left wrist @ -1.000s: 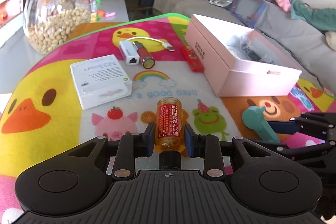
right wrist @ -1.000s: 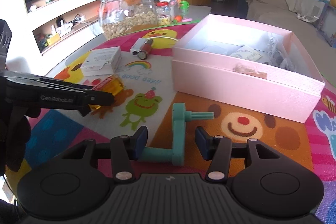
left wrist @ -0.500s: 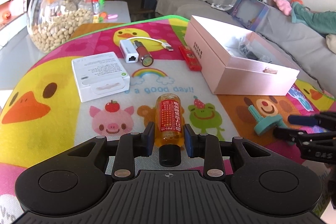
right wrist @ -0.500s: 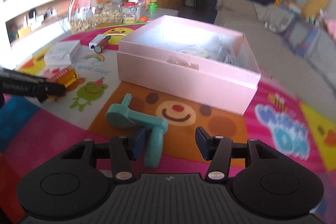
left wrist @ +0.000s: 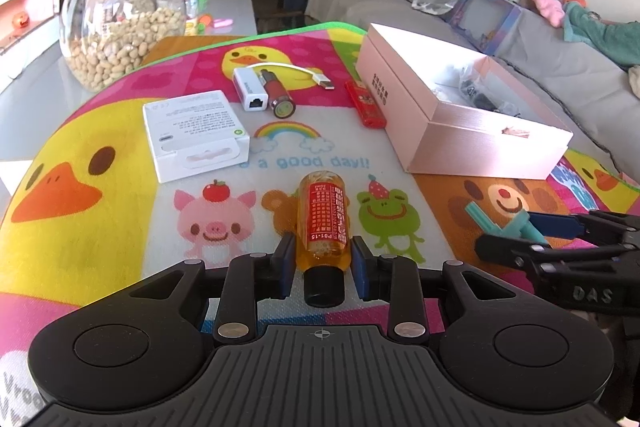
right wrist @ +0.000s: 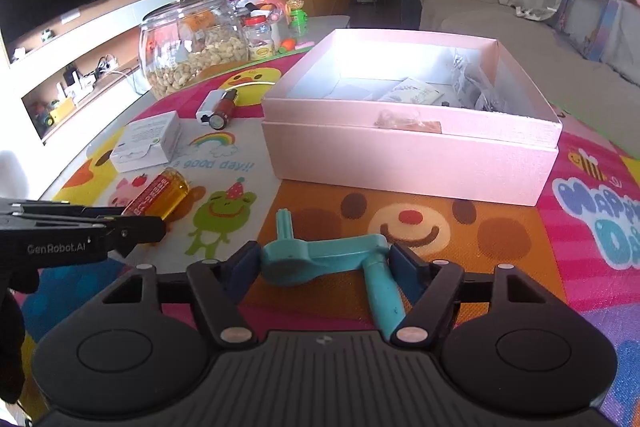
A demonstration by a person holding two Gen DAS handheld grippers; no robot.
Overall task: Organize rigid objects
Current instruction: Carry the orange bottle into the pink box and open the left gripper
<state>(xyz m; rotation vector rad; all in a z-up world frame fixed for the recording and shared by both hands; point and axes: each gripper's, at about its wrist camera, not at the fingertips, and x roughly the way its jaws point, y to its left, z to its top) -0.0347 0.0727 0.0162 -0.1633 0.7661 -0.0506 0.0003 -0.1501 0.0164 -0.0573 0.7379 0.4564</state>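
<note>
Left gripper [left wrist: 323, 259] is clamped on the orange bottle [left wrist: 323, 223], at 6 o'clock on the mat [left wrist: 80, 131]; right gripper [right wrist: 325, 261], jaws just widened, straddles the teal crank [right wrist: 332, 261], pink box [right wrist: 412, 155] at 12 o'clock

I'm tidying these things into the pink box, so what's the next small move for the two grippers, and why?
Probably close the right gripper on the teal crank. Its jaws have just been opening and now stand on both sides of the crank, which lies on the mat. The left gripper already clamps the orange bottle. The open pink box sits just beyond.
</note>
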